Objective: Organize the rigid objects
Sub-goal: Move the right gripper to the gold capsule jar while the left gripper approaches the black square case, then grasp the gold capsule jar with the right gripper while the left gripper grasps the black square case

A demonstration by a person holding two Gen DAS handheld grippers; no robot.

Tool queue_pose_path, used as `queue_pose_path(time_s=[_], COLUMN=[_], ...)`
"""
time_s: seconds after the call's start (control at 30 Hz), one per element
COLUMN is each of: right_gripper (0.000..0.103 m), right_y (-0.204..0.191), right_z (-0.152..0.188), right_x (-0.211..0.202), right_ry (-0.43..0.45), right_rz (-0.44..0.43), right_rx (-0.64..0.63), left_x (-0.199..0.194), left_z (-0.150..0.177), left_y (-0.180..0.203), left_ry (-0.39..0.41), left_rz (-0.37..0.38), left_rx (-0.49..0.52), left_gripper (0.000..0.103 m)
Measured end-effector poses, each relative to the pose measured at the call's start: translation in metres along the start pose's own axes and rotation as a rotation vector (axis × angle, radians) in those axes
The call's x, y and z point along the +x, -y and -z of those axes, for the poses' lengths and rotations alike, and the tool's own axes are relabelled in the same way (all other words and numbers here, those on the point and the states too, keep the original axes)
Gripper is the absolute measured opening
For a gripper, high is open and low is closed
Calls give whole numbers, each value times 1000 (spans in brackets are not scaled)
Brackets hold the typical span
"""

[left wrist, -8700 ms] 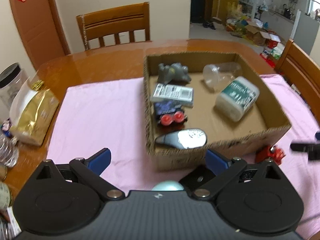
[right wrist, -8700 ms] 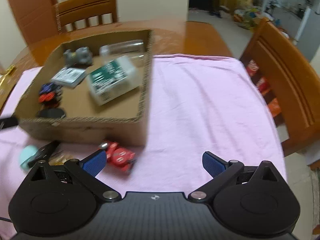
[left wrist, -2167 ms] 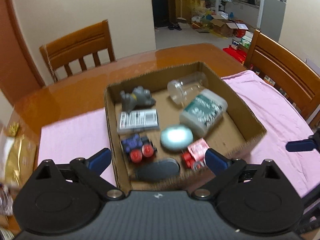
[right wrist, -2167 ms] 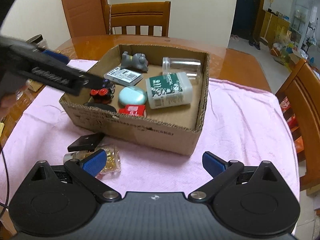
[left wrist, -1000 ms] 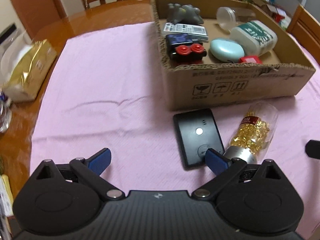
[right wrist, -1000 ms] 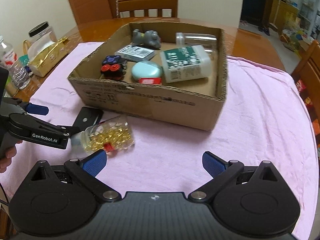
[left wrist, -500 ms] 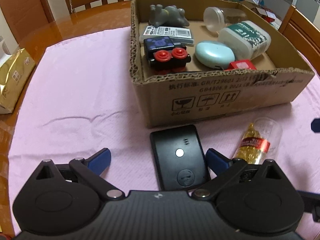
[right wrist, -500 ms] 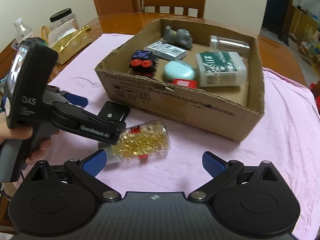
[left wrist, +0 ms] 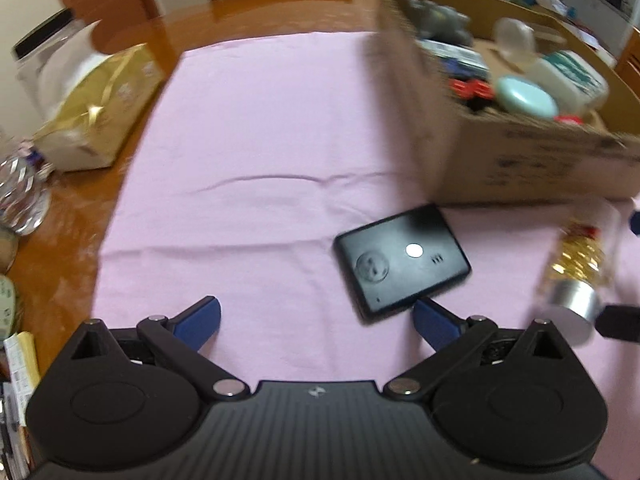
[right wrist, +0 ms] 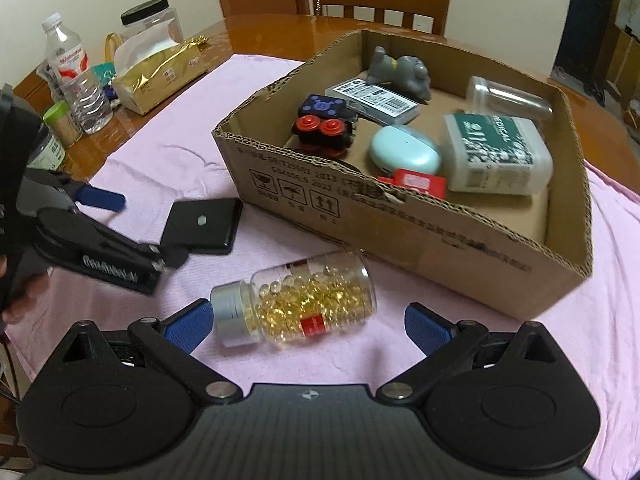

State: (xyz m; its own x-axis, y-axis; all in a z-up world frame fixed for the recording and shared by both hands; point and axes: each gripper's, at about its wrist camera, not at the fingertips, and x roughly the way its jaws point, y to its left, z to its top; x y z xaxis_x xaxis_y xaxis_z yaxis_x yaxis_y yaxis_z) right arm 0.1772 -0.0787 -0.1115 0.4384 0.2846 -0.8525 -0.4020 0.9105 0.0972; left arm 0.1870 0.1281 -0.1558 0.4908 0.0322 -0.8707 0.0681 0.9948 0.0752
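Both grippers have dropped from above the cardboard box to the two things left outside it on the pink cloth. Half a second ago the left gripper had the black device square ahead, its long side pointing away; now the device sits at about one o'clock from that gripper, turned crosswise, and the gripper's right finger tip is touching or just beside the device's near edge. Whether the finger nudged it or only the camera swung cannot be told; the left wrist view is blurred with motion. The left gripper stands wide open and holds nothing.

The right gripper has closed in on the capsule bottle, which lies on its side with its silver cap toward nine o'clock. The open fingers now straddle it, the left tip by the cap, the right tip well clear of the bottle's base; nothing is gripped yet.

The box, at about one o'clock in the right wrist view, already holds a white medical bottle, a pale blue case, a red-and-black toy and other small items. So the sorting looks nearly done, and these are probably the last two pickups: the flat device will likely need an edge grip.
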Motion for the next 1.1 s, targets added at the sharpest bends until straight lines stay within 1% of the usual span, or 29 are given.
queue_pose_path(time_s=[0.07, 0.2, 0.3, 0.4, 0.5, 0.6, 0.73, 0.83, 0.9, 1.03, 1.1], right_gripper=[103, 103, 103, 103, 103, 103, 103, 103, 103, 103, 103], right_y=[-2, -11, -17, -12, -3, 9, 27, 38, 44, 43, 42], right_z=[-2, -3, -3, -5, -5, -2, 2, 8, 10, 13, 15], right_x=[4, 14, 24, 29, 31, 29, 31, 34, 33, 33, 32], right_ry=[-6, -20, -20, -17, -17, -16, -35, -63, -56, -45, -32], right_rz=[-2, 12, 57, 71, 112, 160, 217, 214, 192, 193, 190], right_rx=[-15, -71, -104, -63, -10, 31, 71, 94, 119, 109, 102], left_x=[2, 2, 0, -4, -7, -5, 4, 12, 14, 14, 14], left_z=[-2, -3, -4, -6, -7, -12, -19, -23, -24, -26, -27], left_y=[-3, -1, 5, 10, 17, 25, 32, 35, 34, 35, 38], left_ry=[2, 6, 5, 6, 15, 28, 34, 30, 40, 49, 58], left_rz=[-10, -8, 2, 38, 70, 80, 87, 79, 84, 81, 79], left_rx=[-13, 7, 21, 27, 43, 54, 46, 30, 4, -17, -13], left_gripper=[103, 102, 102, 102, 102, 102, 102, 102, 101, 98, 94])
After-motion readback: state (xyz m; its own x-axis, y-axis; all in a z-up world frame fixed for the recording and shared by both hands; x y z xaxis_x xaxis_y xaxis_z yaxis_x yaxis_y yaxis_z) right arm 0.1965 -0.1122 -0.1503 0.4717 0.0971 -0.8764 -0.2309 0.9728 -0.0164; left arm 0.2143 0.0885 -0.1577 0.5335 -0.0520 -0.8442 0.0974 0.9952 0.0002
